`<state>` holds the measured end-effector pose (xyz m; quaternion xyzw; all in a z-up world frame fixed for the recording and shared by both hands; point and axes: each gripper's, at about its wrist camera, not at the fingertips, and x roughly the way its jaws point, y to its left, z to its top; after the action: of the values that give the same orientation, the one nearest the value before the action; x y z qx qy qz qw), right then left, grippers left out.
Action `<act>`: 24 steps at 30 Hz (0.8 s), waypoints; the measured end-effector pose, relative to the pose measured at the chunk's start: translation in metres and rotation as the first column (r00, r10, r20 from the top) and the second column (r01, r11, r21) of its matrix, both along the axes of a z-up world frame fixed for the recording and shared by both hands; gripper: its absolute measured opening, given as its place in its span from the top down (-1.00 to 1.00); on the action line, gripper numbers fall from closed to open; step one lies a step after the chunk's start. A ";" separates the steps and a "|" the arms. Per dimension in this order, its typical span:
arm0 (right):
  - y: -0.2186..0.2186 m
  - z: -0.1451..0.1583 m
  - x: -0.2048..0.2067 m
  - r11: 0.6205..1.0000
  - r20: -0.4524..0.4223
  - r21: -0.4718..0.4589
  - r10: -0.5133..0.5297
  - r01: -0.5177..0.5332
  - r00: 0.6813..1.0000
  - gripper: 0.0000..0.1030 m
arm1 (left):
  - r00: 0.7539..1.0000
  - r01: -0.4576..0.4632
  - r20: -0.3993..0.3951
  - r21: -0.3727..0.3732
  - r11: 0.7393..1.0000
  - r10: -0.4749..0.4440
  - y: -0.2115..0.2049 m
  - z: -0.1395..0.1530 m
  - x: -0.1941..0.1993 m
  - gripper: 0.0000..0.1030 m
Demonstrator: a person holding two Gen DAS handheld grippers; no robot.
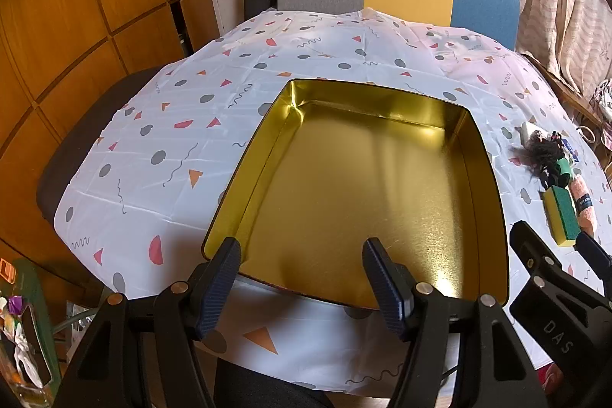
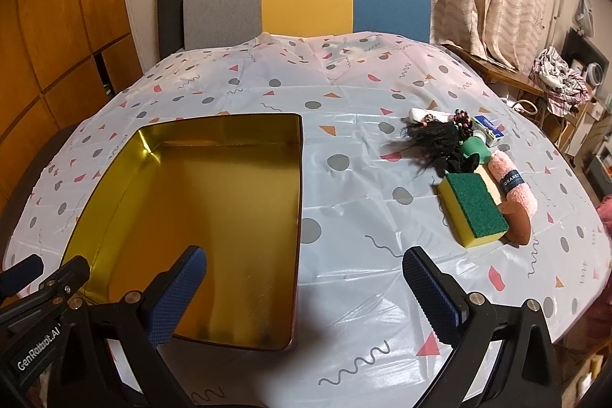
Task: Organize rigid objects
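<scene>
So I've got both grippers hovering at the near edge of the table, which has a white plastic tablecloth with grey dots and pink and orange triangles (image 2: 344,155) on it. My left gripper (image 1: 302,274) has its fingers spread wide with nothing between them, sitting right over the near rim of the open rectangular gold metal tin (image 1: 355,197), which is empty inside. My right gripper (image 2: 304,287) is spread wide too and holding nothing; its left finger overlaps the tin's near right part, its right finger is over bare cloth. The stuff to sort is in a pile well off to the right and farther out than those fingers: a yellow sponge with a green scrub top (image 2: 474,209) nearest, a rolled pink towel with a dark band (image 2: 514,186) just beside it, a brown teardrop-shaped piece (image 2: 518,222) touching the sponge's right side, and a tangle of black hair-like stuff (image 2: 432,136) behind.
</scene>
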<state>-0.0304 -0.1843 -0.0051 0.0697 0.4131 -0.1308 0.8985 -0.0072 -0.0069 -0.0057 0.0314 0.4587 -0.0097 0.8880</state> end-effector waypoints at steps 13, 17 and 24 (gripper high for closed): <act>-0.002 0.000 -0.002 1.000 -0.005 0.004 -0.002 0.002 1.000 -1.00 | 1.000 0.005 -0.001 0.003 1.000 -0.005 0.000 -0.002 0.000 -0.31; -0.003 0.000 -0.003 1.000 -0.005 0.006 -0.003 0.003 1.000 -1.00 | 1.000 0.005 -0.003 0.006 1.000 -0.005 -0.001 -0.002 -0.001 -0.31; -0.009 0.000 -0.005 1.000 -0.002 0.016 -0.014 0.014 1.000 -1.00 | 1.000 0.008 -0.006 0.012 1.000 -0.008 -0.005 -0.003 -0.003 -0.31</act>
<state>-0.0353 -0.1937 -0.0055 0.0798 0.4147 -0.1340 0.8965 -0.0097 -0.0120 -0.0089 0.0383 0.4611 -0.0105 0.8865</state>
